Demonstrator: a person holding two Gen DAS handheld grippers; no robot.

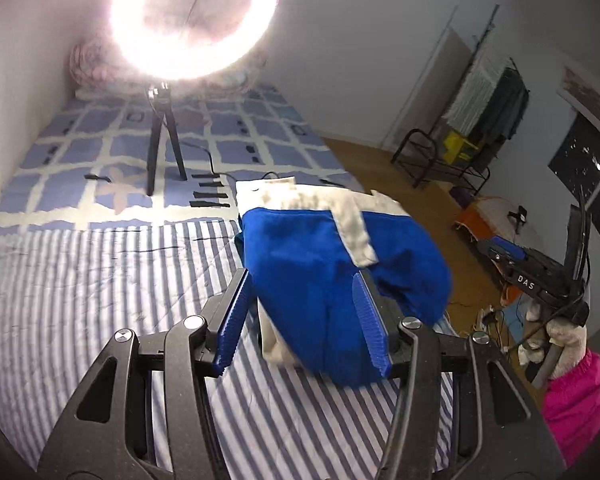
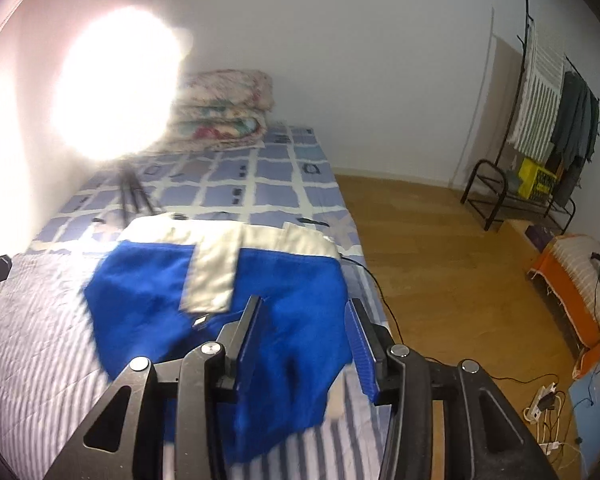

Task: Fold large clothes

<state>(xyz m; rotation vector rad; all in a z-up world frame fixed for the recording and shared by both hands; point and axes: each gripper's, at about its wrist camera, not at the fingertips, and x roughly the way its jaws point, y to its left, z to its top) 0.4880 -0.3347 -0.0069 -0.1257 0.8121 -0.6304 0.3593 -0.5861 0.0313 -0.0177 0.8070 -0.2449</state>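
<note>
A blue garment with white trim point(image 1: 332, 264) lies bunched on the striped bed sheet point(image 1: 100, 280). My left gripper point(image 1: 302, 280) is open, its blue-padded fingers point(image 1: 236, 320) standing on either side of the garment's near folded edge. In the right wrist view the same garment point(image 2: 220, 296) spreads over the bed, a white strip lying across its blue part. My right gripper point(image 2: 306, 312) is open, its jaws wide apart around the garment's near hanging edge, which looks blurred.
A bright ring light on a tripod point(image 1: 164, 148) stands on the checked blue sheet point(image 2: 260, 184) beyond the garment. Folded quilts point(image 2: 224, 108) lie at the bed's head. The wood floor point(image 2: 440, 264), a clothes rack point(image 2: 548, 120) and cables point(image 2: 548, 404) lie to the right.
</note>
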